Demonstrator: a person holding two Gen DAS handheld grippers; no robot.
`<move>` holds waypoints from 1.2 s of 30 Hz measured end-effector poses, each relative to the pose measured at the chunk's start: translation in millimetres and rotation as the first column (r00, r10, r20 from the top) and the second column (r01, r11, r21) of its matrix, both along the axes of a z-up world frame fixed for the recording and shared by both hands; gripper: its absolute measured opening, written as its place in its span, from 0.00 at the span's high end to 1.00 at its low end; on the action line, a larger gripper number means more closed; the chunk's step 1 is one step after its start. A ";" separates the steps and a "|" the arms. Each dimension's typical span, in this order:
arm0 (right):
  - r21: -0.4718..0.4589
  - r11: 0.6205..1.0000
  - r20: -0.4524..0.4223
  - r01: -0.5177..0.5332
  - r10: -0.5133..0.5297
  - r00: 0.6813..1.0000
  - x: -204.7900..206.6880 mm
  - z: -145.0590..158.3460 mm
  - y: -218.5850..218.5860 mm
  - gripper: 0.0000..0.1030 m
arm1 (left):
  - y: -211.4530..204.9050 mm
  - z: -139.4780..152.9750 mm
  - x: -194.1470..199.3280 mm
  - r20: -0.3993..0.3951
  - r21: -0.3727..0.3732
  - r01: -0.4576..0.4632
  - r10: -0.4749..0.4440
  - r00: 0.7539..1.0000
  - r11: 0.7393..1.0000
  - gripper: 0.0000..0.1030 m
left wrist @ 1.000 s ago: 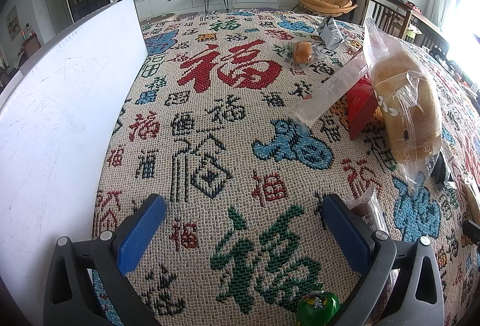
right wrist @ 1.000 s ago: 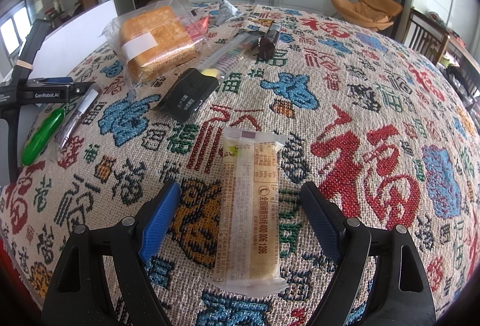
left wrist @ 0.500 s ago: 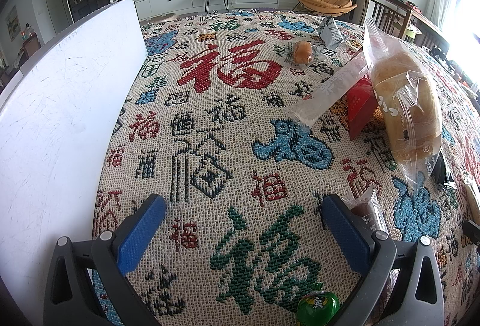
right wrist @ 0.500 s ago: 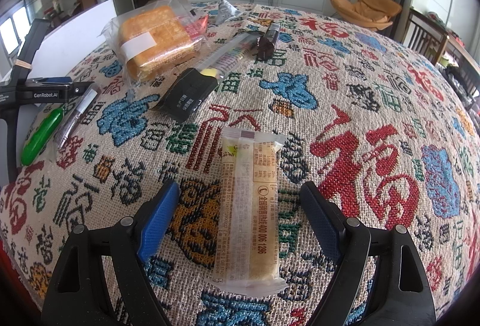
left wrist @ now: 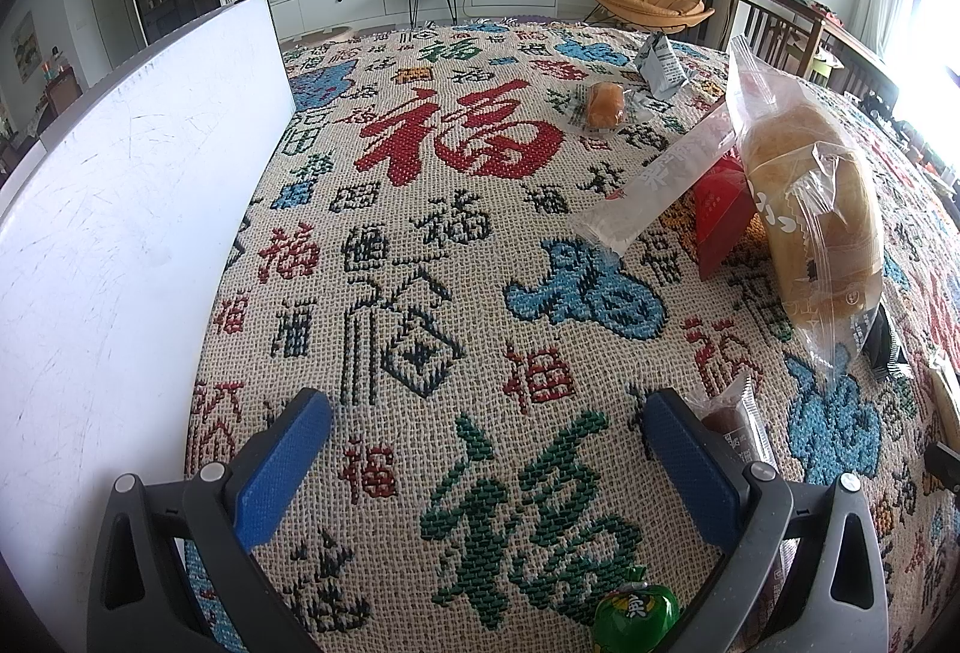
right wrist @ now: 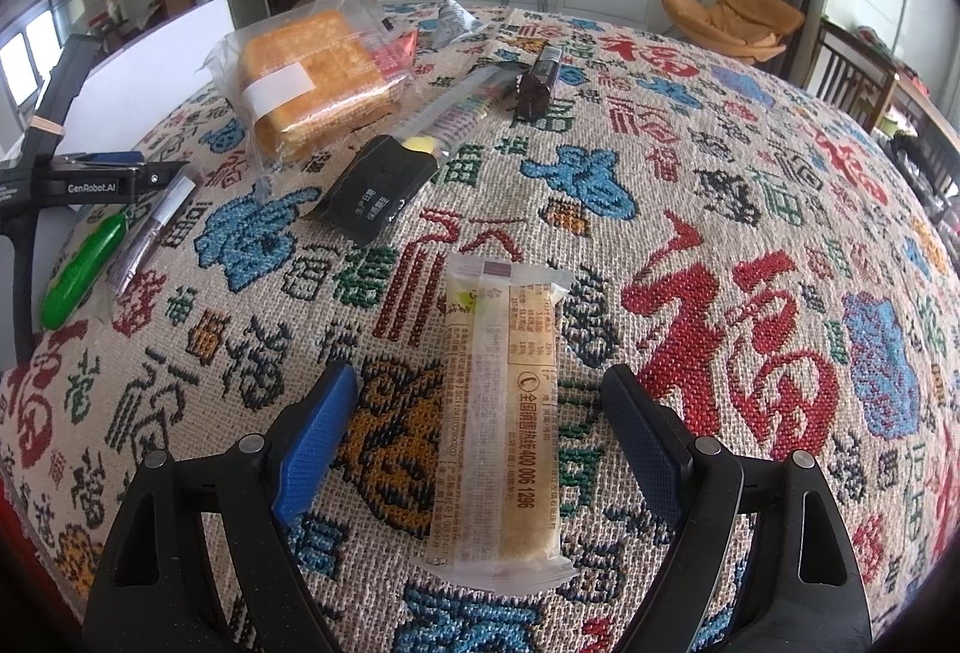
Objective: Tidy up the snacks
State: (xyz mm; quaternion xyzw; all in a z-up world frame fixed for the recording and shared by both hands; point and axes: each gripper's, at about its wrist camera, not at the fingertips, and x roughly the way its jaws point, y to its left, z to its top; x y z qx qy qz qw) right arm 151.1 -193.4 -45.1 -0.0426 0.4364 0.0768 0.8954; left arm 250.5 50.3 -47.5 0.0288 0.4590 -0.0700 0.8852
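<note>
My right gripper (right wrist: 480, 425) is open, its blue pads on either side of a long pale wrapped cake bar (right wrist: 501, 401) that lies flat on the patterned cloth. My left gripper (left wrist: 486, 449) is open over bare cloth, with nothing between its fingers. Just outside its right finger lie a dark-filled clear packet (left wrist: 735, 428) and a green packet (left wrist: 636, 614). A bagged loaf (left wrist: 810, 209), a red packet (left wrist: 717, 215), a long clear sleeve (left wrist: 660, 179), a small bun (left wrist: 605, 104) and a grey pouch (left wrist: 663, 65) sit further off. The right wrist view shows the left gripper (right wrist: 90, 182) at the far left.
A white board (left wrist: 120, 245) stands along the cloth's left side. In the right wrist view a black packet (right wrist: 378, 194), a dark brown snack (right wrist: 537, 80) and the loaf bag (right wrist: 312, 74) lie ahead. Chairs, a TV cabinet and plants stand beyond the table.
</note>
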 end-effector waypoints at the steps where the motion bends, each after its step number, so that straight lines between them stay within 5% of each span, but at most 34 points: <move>1: 0.009 1.000 0.000 0.000 0.000 1.000 0.1 0.0 -0.7 0.16 | -0.1 0.0 0.0 0.000 0.000 0.000 0.000 1.000 1.000 0.00; 20: 0.005 1.000 0.000 0.000 0.000 1.000 0.2 -0.4 -2.8 0.16 | -0.8 0.1 -0.7 -0.002 -0.001 -0.001 0.001 1.000 1.000 0.00; 24: 0.007 1.000 -0.001 0.000 0.000 1.000 0.1 -0.2 -3.2 0.16 | 0.5 9.0 6.9 -0.153 0.030 0.012 -0.008 0.988 0.999 0.00; 30: 0.026 1.000 -0.003 -0.006 0.007 1.000 0.2 -0.1 -6.3 0.15 | -0.8 49.6 -59.0 -0.083 -0.030 0.100 -0.102 0.991 0.995 0.01; 33: 0.021 1.000 -0.020 -0.019 0.020 1.000 2.4 0.5 -6.5 0.15 | -7.4 41.0 -82.2 -0.104 -0.036 0.132 -0.135 0.985 0.991 0.01; 36: 0.040 0.998 -0.136 -0.039 0.044 0.990 12.9 7.2 -9.4 0.16 | -15.2 32.5 -90.9 -0.103 0.003 0.132 -0.131 0.986 0.991 0.10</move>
